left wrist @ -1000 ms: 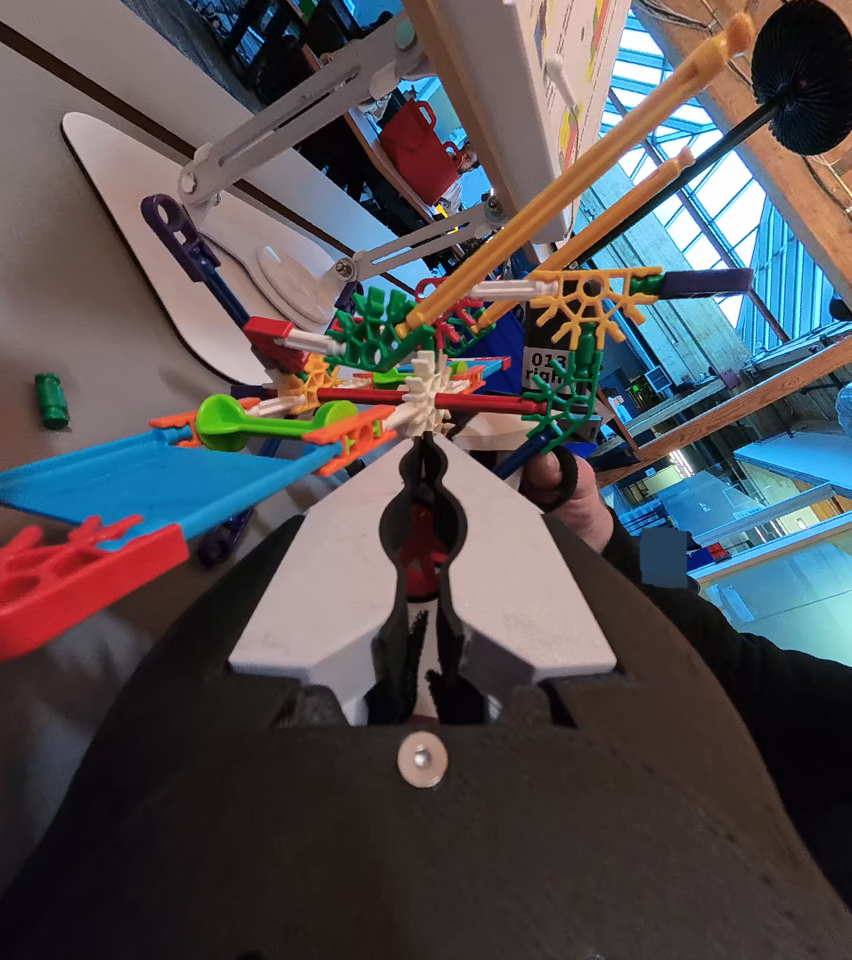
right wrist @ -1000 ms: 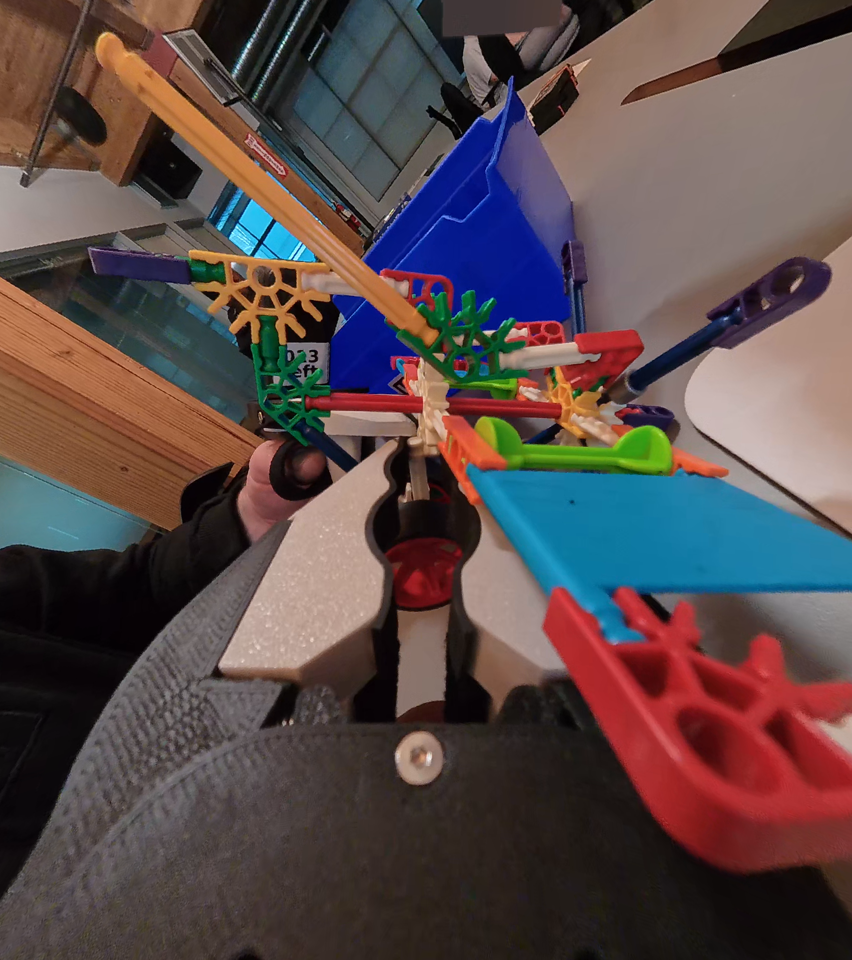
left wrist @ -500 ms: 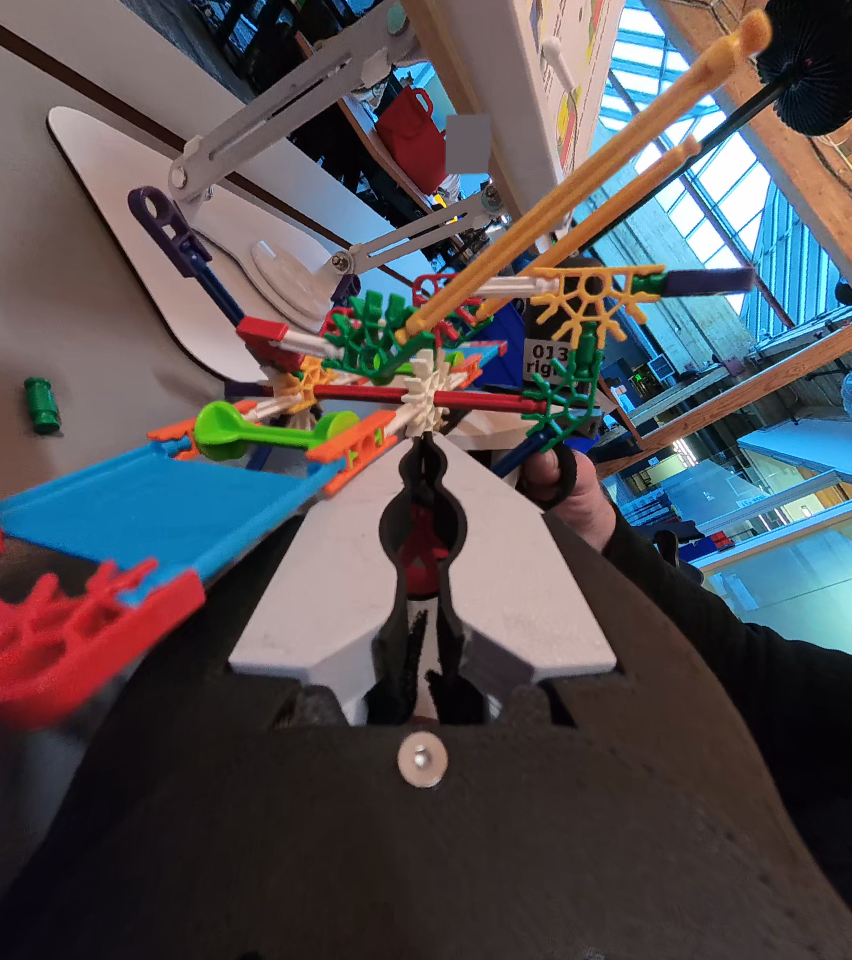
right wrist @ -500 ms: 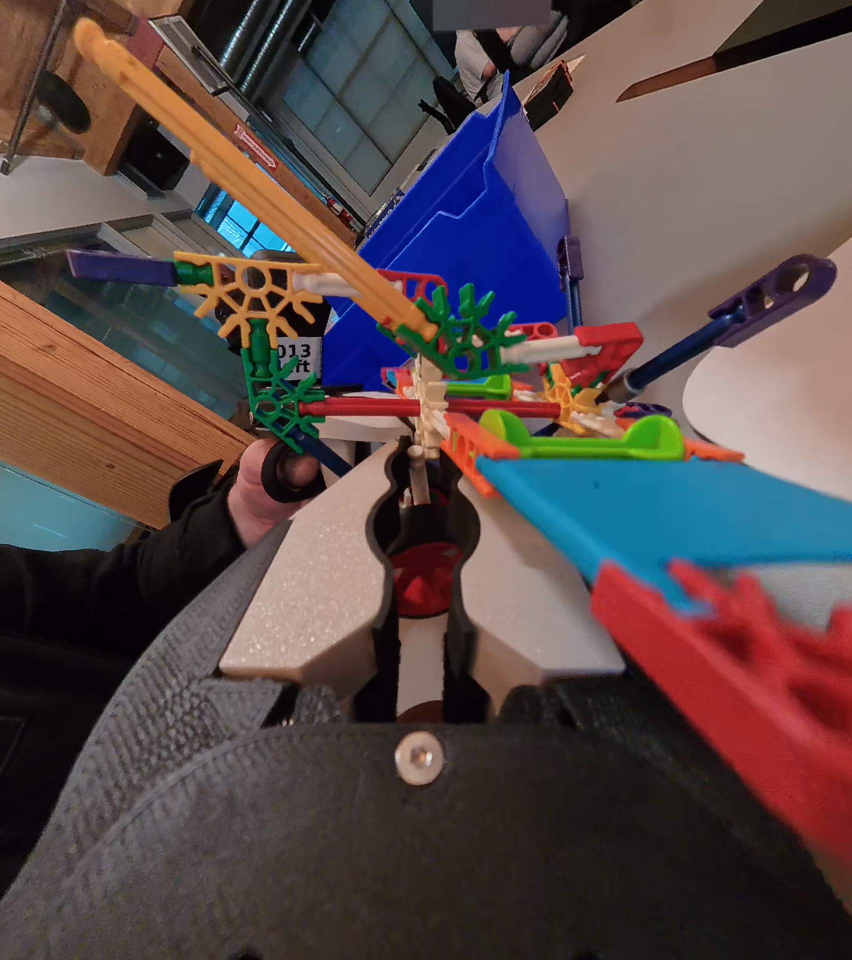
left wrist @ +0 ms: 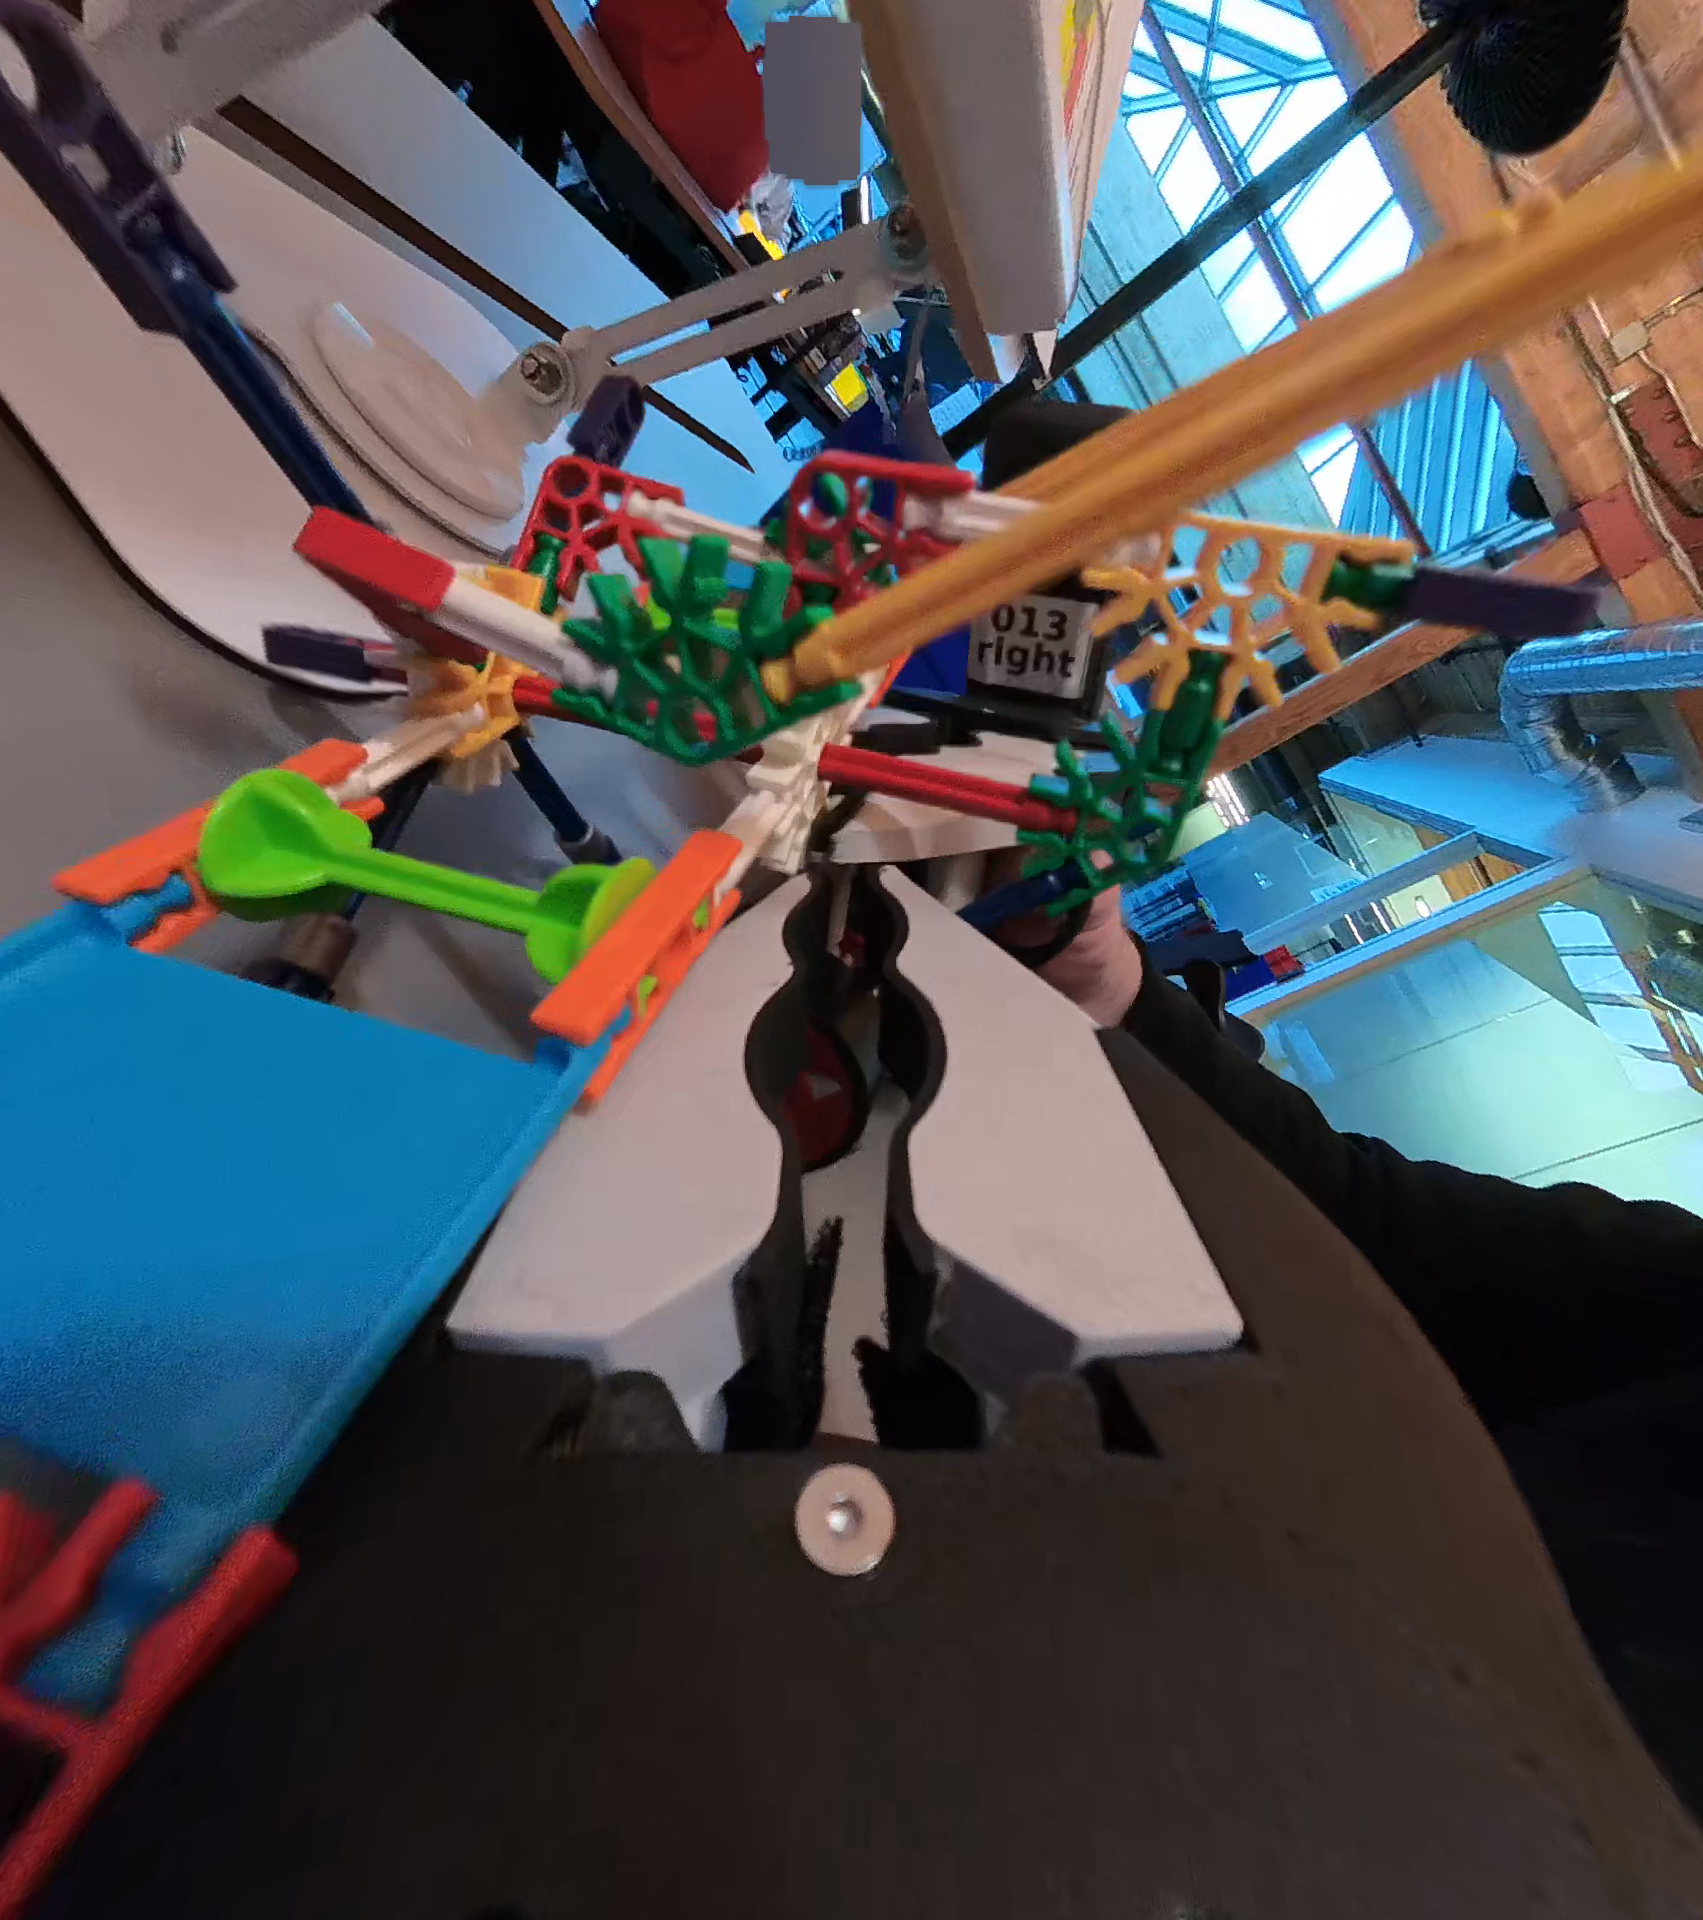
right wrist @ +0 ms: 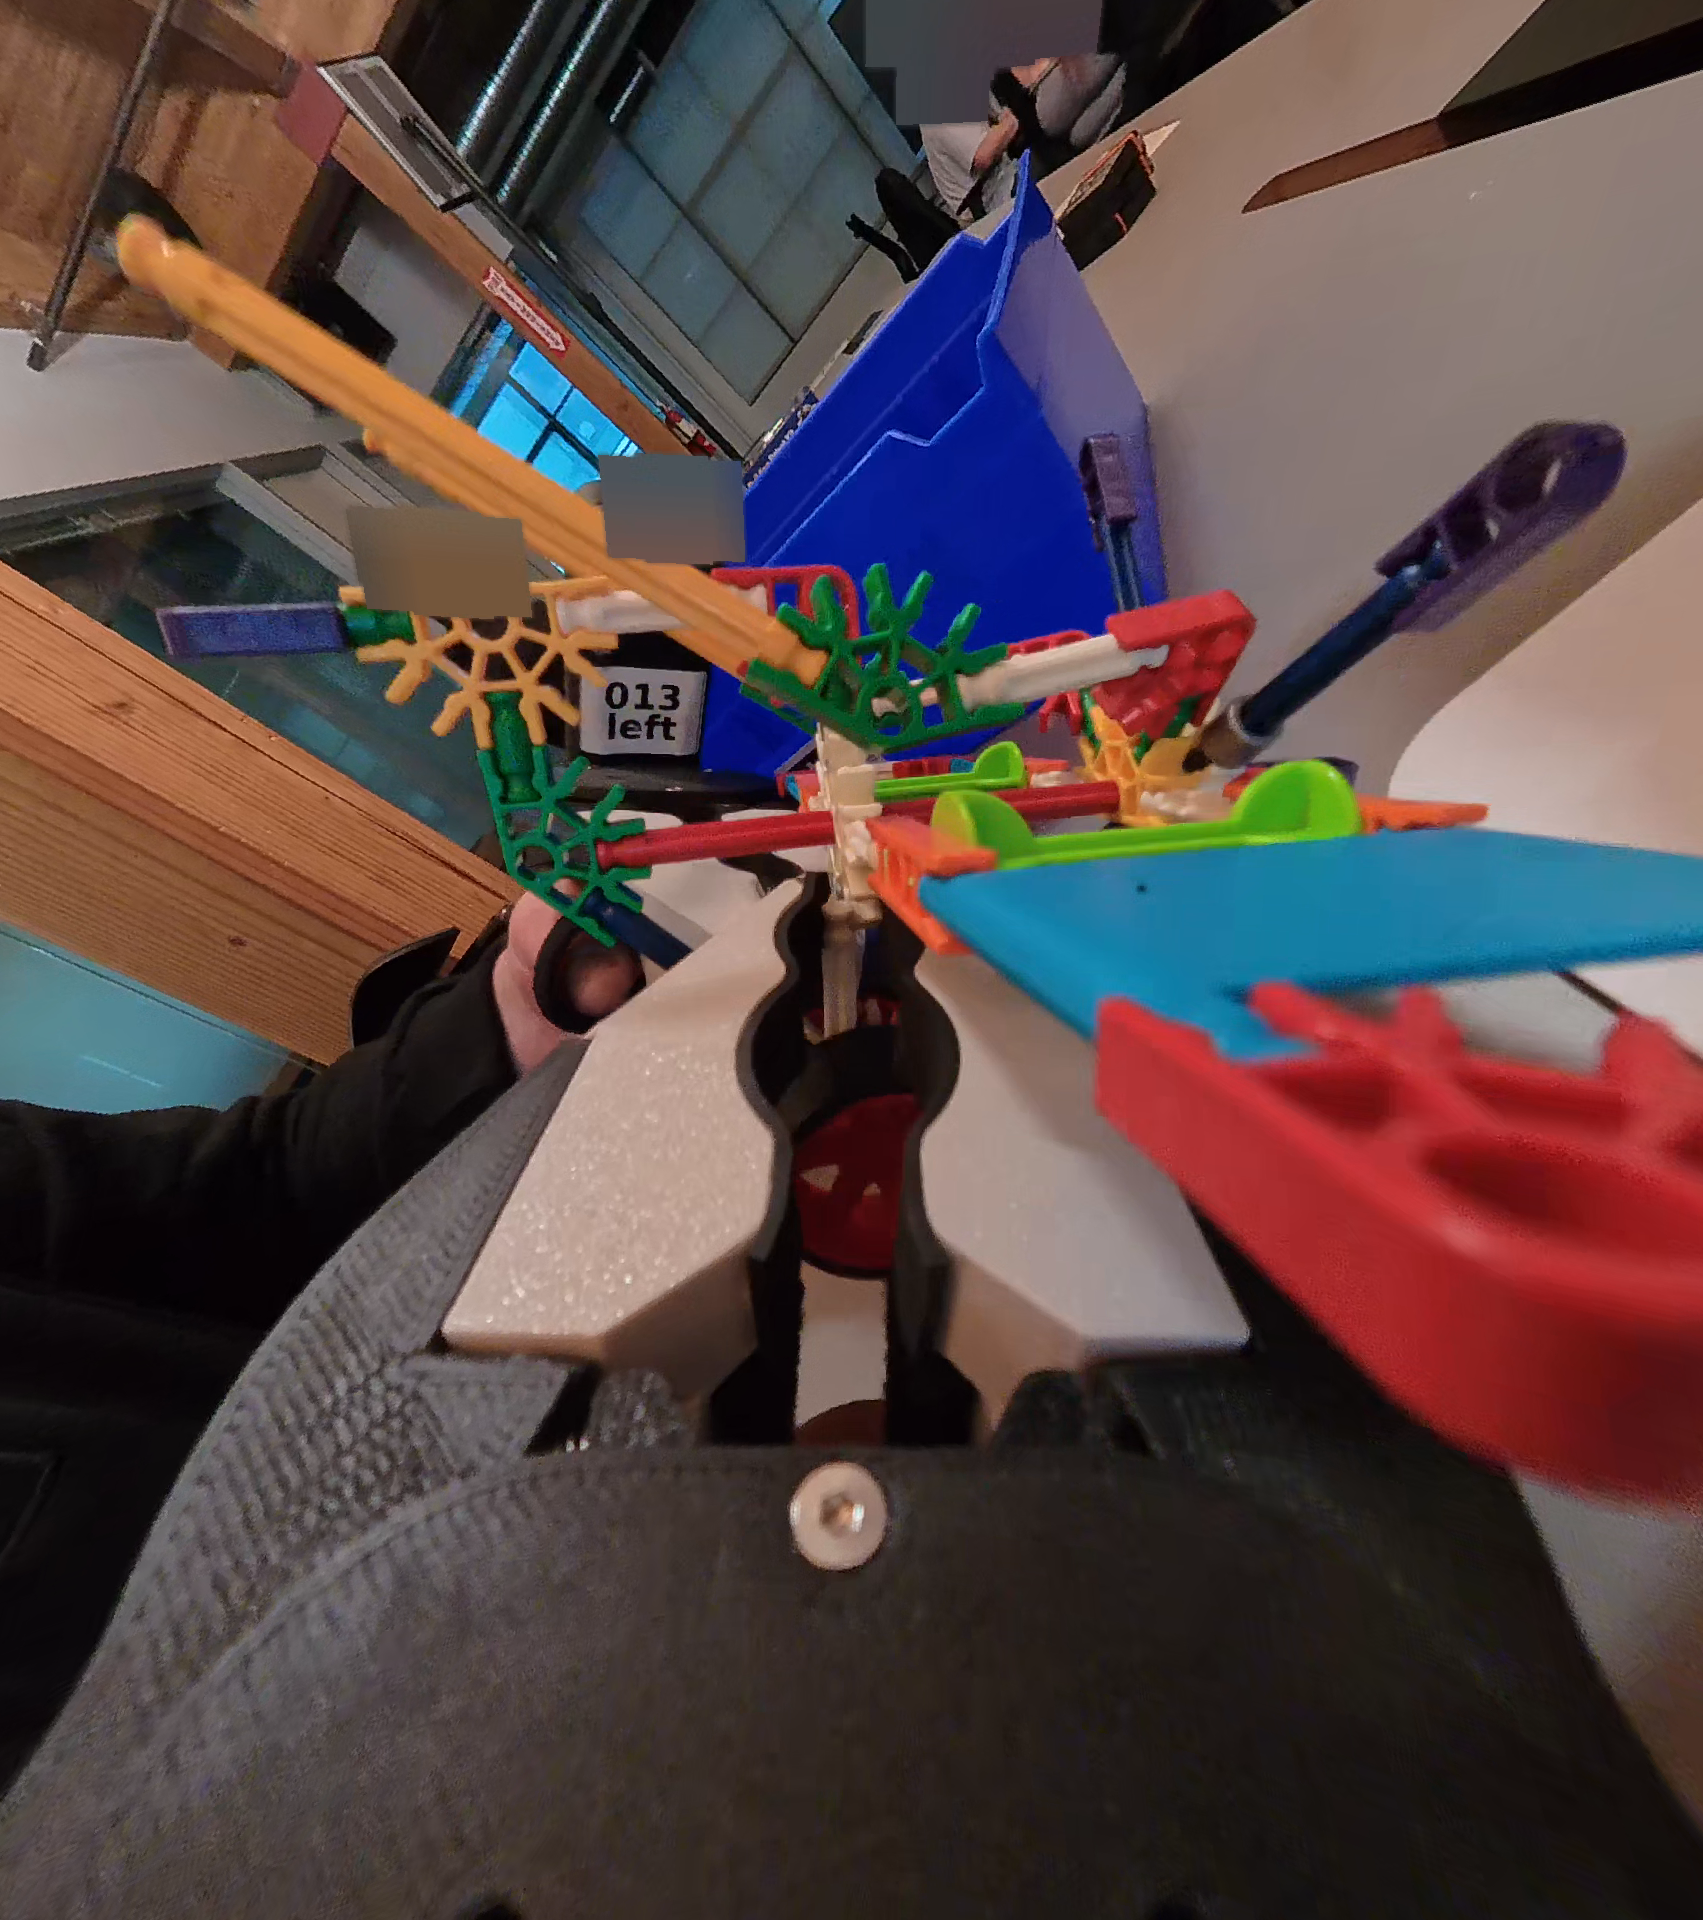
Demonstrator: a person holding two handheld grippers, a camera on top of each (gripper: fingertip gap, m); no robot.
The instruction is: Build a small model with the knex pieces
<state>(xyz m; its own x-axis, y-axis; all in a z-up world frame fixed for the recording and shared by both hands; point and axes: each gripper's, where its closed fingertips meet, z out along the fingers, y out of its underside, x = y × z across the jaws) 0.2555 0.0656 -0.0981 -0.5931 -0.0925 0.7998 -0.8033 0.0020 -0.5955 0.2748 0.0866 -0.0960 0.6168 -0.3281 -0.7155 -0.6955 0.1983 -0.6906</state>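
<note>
both the left gripper (left wrist: 842, 894) and the right gripper (right wrist: 842, 904) have fingers clamped from opposite sides on the rod-and-connector toy model (left wrist: 701, 665), held above the grey table (left wrist: 16, 582). uneven pull could pop a joint. the blue bin (right wrist: 940, 499) sits close behind; the long yellow rod (right wrist: 431, 436) juts upward.

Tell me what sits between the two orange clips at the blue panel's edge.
A lime-green rod spans the orange clips, clearest in the left wrist view.
</note>
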